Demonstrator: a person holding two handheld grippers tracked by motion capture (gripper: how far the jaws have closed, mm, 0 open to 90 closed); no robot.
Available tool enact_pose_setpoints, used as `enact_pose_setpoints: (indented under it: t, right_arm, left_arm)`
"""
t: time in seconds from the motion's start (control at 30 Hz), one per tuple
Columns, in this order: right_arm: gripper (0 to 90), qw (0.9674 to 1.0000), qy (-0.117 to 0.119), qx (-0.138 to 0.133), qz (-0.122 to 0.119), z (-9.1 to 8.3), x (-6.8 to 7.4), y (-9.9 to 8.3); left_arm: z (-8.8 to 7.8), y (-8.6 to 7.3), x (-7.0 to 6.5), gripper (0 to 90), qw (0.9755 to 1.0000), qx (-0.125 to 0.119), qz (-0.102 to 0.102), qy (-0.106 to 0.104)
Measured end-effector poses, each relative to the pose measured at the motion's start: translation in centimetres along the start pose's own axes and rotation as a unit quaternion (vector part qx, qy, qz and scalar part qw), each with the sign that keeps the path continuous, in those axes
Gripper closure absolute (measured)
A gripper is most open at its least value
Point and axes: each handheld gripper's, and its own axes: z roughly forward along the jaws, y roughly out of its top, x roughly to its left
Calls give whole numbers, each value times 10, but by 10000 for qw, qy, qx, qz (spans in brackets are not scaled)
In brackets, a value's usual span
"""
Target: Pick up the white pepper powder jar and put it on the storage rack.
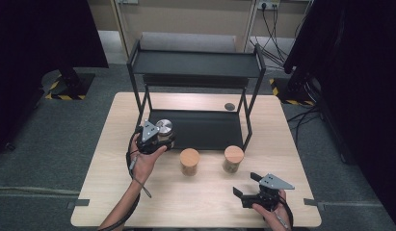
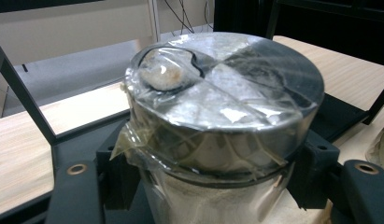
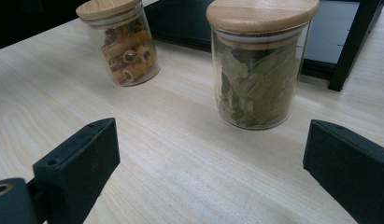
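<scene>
**A:** Start at the left of the black shelf rack (image 1: 195,96): the left gripper (image 1: 154,137) has its jaws clamped on the steel-lidded jar (image 1: 164,127), right at the front left corner of the rack's lower tray. I'd guess it's held low and level so it can slide in under the upper shelf.

**B:** And its own camera?

**A:** There the lid (image 2: 227,93) has clear film taped over it and a pale lump under the film, which the high view doesn't resolve. Jaw blocks press the body on both sides.

**B:** Moving right?

**A:** Two wood-lidded jars stand on the table just in front of the rack: the pasta jar (image 1: 189,161), then the leaf jar (image 1: 233,159) by the rack's front right leg. From above they're just brown tops; the right gripper view gives tube pasta (image 3: 129,51) and dried leaves (image 3: 255,84).

**B:** The right gripper?

**A:** The right gripper (image 1: 247,185), nearer the person than the rack, jaws wide apart, empty, aimed at the leaf jar. Waiting its turn, I'd say.
</scene>
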Motion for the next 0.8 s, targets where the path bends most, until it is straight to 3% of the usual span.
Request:
enact_pose_setpoints:
  t: [0.8]
  right_arm:
    - [43,10000,-18,-13,0,-1,-1,0]
  left_arm:
    - [14,2,5,311,9999,-6,-53,112]
